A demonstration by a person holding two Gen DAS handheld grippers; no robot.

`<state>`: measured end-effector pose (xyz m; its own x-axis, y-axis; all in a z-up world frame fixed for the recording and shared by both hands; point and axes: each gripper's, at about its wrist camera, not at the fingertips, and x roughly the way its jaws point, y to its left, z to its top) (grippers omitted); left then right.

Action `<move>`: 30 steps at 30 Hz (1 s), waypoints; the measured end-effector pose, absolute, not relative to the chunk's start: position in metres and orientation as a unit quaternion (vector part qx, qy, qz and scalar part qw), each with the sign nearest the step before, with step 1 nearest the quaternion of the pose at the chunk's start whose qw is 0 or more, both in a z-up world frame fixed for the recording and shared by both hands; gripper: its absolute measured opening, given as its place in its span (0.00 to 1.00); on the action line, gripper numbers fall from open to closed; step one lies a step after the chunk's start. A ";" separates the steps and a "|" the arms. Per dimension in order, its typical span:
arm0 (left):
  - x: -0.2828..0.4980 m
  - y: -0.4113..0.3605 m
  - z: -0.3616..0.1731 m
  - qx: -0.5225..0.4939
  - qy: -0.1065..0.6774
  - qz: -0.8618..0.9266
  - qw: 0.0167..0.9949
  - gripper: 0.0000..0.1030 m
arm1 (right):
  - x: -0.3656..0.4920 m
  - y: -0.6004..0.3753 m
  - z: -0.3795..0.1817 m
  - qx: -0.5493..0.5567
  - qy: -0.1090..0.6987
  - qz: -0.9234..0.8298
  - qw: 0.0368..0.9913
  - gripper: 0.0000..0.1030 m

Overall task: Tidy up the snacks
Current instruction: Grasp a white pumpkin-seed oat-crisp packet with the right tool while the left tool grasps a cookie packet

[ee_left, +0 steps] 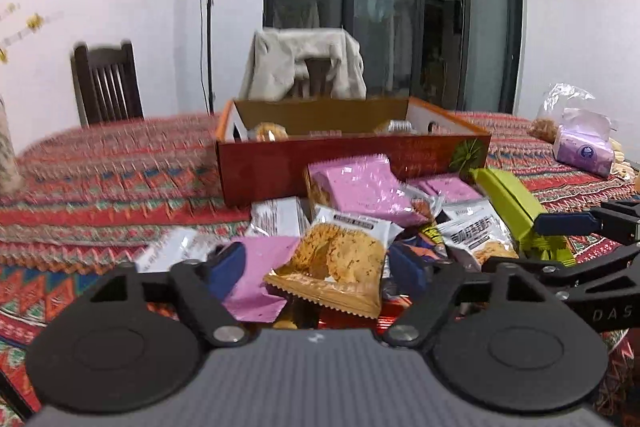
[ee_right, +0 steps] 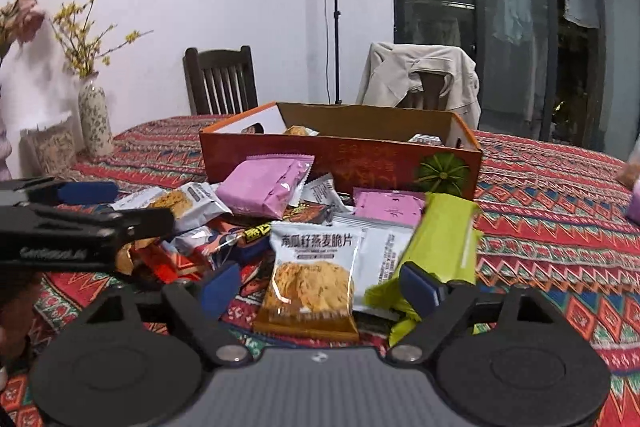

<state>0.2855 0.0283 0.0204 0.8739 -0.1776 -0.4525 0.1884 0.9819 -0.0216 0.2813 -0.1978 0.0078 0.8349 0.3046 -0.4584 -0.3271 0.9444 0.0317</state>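
Observation:
A heap of snack packets lies on the patterned tablecloth in front of an open red cardboard box that holds a few snacks. My left gripper is open. An oat-crisp packet and a pink packet sit between its blue pads, close to both. My right gripper is open around another oat-crisp packet. Its right pad overlaps the end of a lime-green packet. More pink packets lie nearer the box. Each gripper shows at the edge of the other's view.
A patterned vase with flowers stands at the table's left. A purple tissue pack and a plastic bag lie at the right. Behind the table stand a dark wooden chair, a chair draped with a beige jacket and a lamp stand.

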 end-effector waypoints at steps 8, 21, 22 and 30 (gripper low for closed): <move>0.301 0.025 0.019 0.015 0.246 -0.120 0.962 0.59 | 0.304 -0.182 0.002 -0.048 0.268 0.179 0.945 0.60; 0.291 0.020 0.019 -0.003 0.261 -0.135 0.956 0.43 | 0.291 -0.187 0.001 -0.050 0.285 0.192 0.938 0.43; 0.288 0.019 0.020 -0.004 0.259 -0.138 0.956 0.42 | 0.288 -0.189 0.001 -0.048 0.284 0.193 0.938 0.43; 0.248 0.014 0.038 -0.013 0.241 -0.137 0.961 0.41 | 0.258 -0.205 0.018 -0.034 0.261 0.193 0.945 0.43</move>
<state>0.2478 0.0141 0.0379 0.8462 -0.2694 -0.4597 0.2570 0.9621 -0.0909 0.2583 -0.2049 0.0175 0.7893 0.3461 -0.5071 -0.3818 0.9235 0.0361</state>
